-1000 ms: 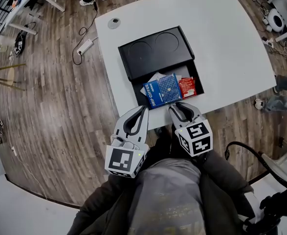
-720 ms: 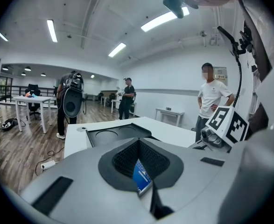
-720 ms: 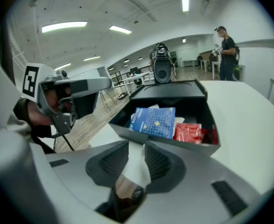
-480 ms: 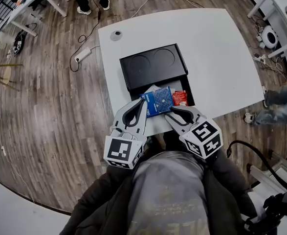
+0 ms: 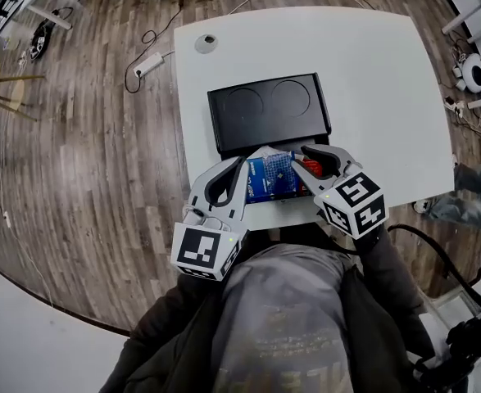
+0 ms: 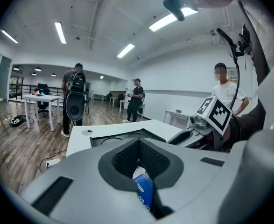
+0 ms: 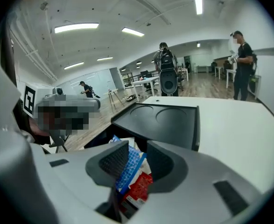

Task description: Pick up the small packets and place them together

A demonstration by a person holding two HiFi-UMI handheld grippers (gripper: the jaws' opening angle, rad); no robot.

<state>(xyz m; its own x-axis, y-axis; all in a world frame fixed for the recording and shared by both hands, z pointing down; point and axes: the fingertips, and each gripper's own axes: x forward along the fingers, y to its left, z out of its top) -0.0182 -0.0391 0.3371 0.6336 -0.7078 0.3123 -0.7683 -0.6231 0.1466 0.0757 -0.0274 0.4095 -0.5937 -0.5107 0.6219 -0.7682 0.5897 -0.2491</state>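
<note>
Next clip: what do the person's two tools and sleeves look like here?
The left tool and right tool are both light grey moulded shells with dark ribbed pads. Each carries a cube with black-and-white square markers: the left cube and the right cube. The sleeves are dark, worn over a grey top.

Box [image 5: 269, 113] on table [image 5: 387, 72]; larger packet [image 5: 269, 177] in its near compartment, smaller packet [image 5: 309, 168] just right.
</note>
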